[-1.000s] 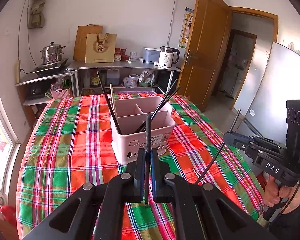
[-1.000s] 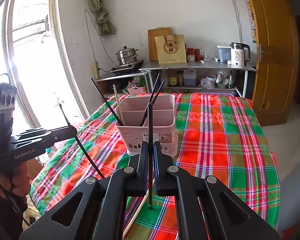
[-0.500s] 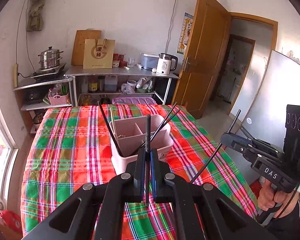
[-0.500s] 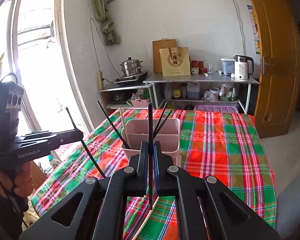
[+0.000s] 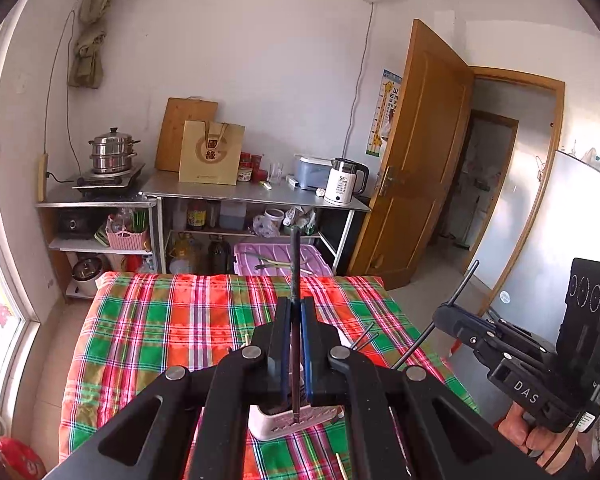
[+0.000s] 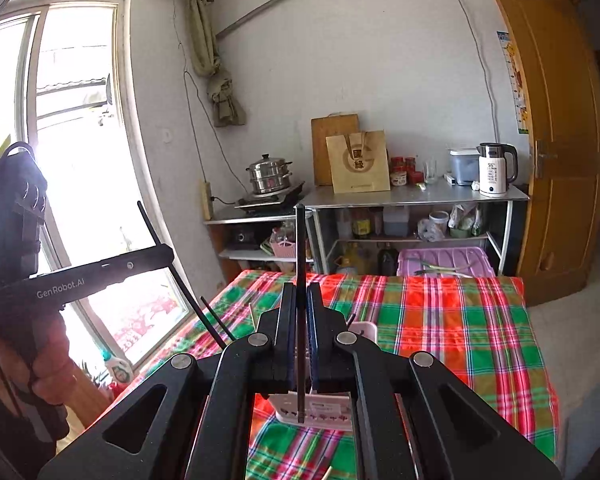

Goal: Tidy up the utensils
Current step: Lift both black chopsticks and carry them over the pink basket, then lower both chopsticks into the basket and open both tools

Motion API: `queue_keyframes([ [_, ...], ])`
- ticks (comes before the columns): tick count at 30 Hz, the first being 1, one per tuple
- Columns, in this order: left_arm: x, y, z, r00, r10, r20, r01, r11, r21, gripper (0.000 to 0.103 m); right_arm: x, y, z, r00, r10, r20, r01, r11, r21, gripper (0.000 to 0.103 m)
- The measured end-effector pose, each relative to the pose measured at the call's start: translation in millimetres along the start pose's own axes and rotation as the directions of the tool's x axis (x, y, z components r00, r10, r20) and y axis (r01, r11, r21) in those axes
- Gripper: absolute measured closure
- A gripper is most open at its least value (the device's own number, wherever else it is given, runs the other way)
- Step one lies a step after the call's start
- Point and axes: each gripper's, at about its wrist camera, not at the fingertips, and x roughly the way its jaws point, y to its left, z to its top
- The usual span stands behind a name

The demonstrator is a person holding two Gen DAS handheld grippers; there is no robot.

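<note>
Both grippers are clamped on a single dark chopstick each: the left gripper pinches the left chopstick upright between its blue pads, and the right gripper holds the right chopstick the same way. Compared with a second ago, both have risen and pulled back: the pink utensil holder, which then filled the middle of each frame, now peeks out low in the frame beneath the gripper bodies, and more wall and ceiling show above. My reading is that both sticks are lifted clear of the plaid bench and are being carried high, ready to be lowered into a compartment of the holder; which compartment is meant cannot be told.

The left wrist view alone shows the right gripper from outside at lower right, its stick slanting, with the hand under it. The right wrist view alone shows the window and the left gripper at left centre, stick angled down toward chopsticks already standing in the holder.
</note>
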Motion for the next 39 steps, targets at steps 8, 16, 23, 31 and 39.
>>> queue_keyframes([
  [8, 27.9, 13.3, 3.8, 0.999, 0.045, -0.011, -0.045, 0.999, 0.006, 0.099, 26.1, -2.4, 8.7, 1.0, 0.004, 0.016, -0.004, 1.0, 0.027, 0.098],
  [16, 45.5, 25.4, -11.2, 0.999, 0.03, -0.034, -0.03, 0.999, -0.015, 0.099, 46.0, -5.9, -7.3, 1.0, -0.007, -0.019, 0.007, 0.999, 0.038, 0.098],
  [23, 64.8, 32.5, -42.2, 0.995, 0.011, -0.1, -0.015, 0.999, -0.038, 0.098, 56.2, -7.6, -37.0, 0.996, -0.011, -0.086, 0.015, 0.999, 0.038, 0.098],
  [31, 87.3, 42.9, -69.5, 0.982, 0.022, -0.187, -0.032, 0.998, -0.054, 0.098, 75.3, -12.4, -65.4, 0.981, -0.014, -0.191, 0.026, 0.998, 0.059, 0.098],
  [39, 66.9, 46.4, -76.8, 0.987, 0.043, -0.154, -0.052, 0.997, -0.054, 0.094, 55.5, -23.2, -68.2, 0.982, -0.018, -0.189, 0.032, 0.997, 0.072, 0.087],
])
